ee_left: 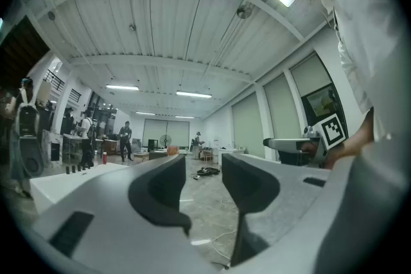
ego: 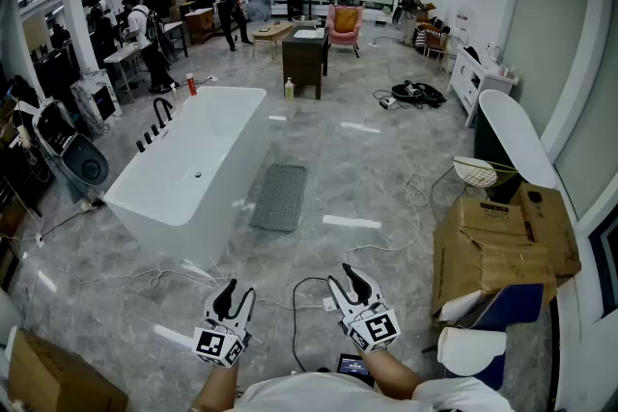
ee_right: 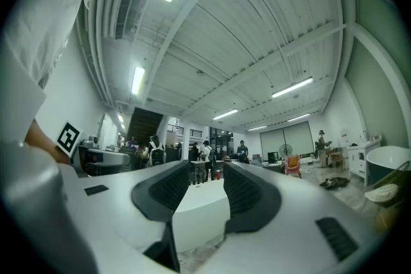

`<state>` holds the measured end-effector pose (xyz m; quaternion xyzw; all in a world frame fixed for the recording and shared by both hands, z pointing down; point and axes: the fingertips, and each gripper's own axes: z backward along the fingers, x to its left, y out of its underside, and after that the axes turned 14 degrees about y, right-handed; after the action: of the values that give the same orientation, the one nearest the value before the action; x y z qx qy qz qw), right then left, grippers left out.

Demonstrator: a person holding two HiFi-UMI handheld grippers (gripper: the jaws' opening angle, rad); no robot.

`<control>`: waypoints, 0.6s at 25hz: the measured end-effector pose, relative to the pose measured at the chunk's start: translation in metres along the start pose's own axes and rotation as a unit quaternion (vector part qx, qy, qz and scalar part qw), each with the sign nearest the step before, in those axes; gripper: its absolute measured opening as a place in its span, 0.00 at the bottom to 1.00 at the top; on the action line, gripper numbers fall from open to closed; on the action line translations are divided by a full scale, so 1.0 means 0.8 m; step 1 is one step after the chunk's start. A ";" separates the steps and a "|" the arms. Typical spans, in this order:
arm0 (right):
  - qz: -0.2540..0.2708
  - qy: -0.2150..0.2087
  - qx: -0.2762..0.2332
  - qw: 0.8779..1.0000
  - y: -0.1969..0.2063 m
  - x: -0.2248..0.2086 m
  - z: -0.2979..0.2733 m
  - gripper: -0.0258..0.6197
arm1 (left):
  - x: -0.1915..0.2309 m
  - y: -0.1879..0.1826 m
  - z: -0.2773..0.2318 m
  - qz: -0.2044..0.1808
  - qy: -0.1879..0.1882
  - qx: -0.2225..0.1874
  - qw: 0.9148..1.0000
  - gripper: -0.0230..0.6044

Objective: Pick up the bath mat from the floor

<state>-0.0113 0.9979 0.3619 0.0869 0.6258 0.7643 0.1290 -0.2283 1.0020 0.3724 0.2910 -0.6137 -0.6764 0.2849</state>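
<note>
While both grippers hang low, close to the person's body, the grey rectangular ribbed bath mat (ego: 280, 197) lies flat on the grey marbled floor (ego: 367, 169) well ahead of them. Its long left edge is just beside the white freestanding bathtub (ego: 188, 174). Left gripper (ego: 235, 296): jaws part-way apart, nothing between them but open room. Right gripper (ego: 349, 280): the same, part-way apart and empty. Neither is near the mat, and the approach looks not yet begun. Risks, as judged: a thin black cable (ego: 294, 314) loops over the floor right in front of the grippers, and a white cable (ego: 416, 193) trails toward the brown cardboard boxes (ego: 502, 241) at the right, so a step forward could snag a foot. The mat sits flush on a polished surface, so jaws coming in too steeply may skate over its edge or push it along instead of getting under. The tub wall crowds the mat's left edge, leaving the left gripper little room. The mat is probably limp; gripped at one end only, it would sag and drag.
</note>
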 end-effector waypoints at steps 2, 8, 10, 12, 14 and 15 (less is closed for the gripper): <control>0.008 0.011 0.001 1.000 -0.001 -0.002 0.002 0.30 | 0.003 0.001 0.011 0.010 -0.010 -0.005 1.000 0.31; 0.002 0.019 0.011 1.000 -0.003 -0.001 0.010 0.30 | -0.002 -0.016 0.029 -0.007 -0.012 -0.010 1.000 0.31; 0.003 0.016 0.014 1.000 -0.002 0.001 0.013 0.30 | -0.005 -0.015 0.030 -0.006 -0.010 -0.010 1.000 0.31; 0.001 0.010 0.011 1.000 -0.002 0.004 0.014 0.30 | -0.007 -0.010 0.031 -0.002 -0.008 -0.007 1.000 0.31; -0.008 0.004 0.003 1.000 -0.006 0.006 0.016 0.30 | -0.009 -0.007 0.032 0.003 -0.005 -0.006 1.000 0.31; -0.015 0.002 -0.001 1.000 -0.008 0.006 0.017 0.30 | -0.010 -0.007 0.032 0.004 -0.003 -0.006 1.000 0.31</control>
<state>-0.0110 1.0132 0.3587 0.0760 0.6265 0.7631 0.1392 -0.2421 1.0255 0.3694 0.2847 -0.6117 -0.6797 0.2877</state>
